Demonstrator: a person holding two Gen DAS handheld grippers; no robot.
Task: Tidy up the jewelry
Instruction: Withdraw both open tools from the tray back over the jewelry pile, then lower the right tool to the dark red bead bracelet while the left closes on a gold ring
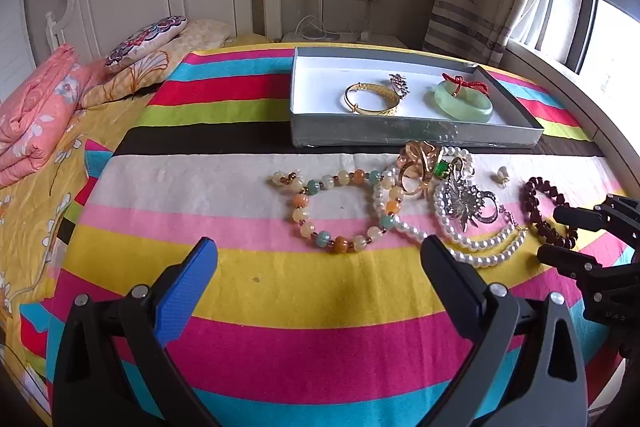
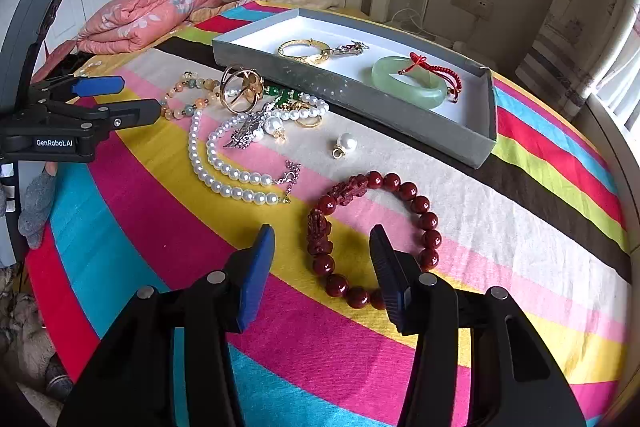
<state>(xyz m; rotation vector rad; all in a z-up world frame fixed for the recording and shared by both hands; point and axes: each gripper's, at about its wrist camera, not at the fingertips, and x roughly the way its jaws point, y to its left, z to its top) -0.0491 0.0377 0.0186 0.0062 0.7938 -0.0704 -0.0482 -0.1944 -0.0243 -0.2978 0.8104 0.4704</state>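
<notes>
From the left wrist view, the left gripper hangs with its jaws spread wide and empty over the striped bedspread. The grey tray is the landmark: a gold bangle and a jade bangle already lie inside it. Just in front of its near wall sits a tangle of pearl strands, gold rings and a silver brooch, with a pastel bead bracelet to the tangle's left. The pile is too knotted to tell which piece lies on top.

From the right wrist view, the right gripper is open too, holding nothing, its fingers straddling the near arc of the red bead bracelet, which lies well in front of the tray. That bracelet is probably light, limp on its cord and slippery on the round beads; pinching across one strand at the carved beads should hold best. A loose pearl pendant rests between bracelet and tray.
</notes>
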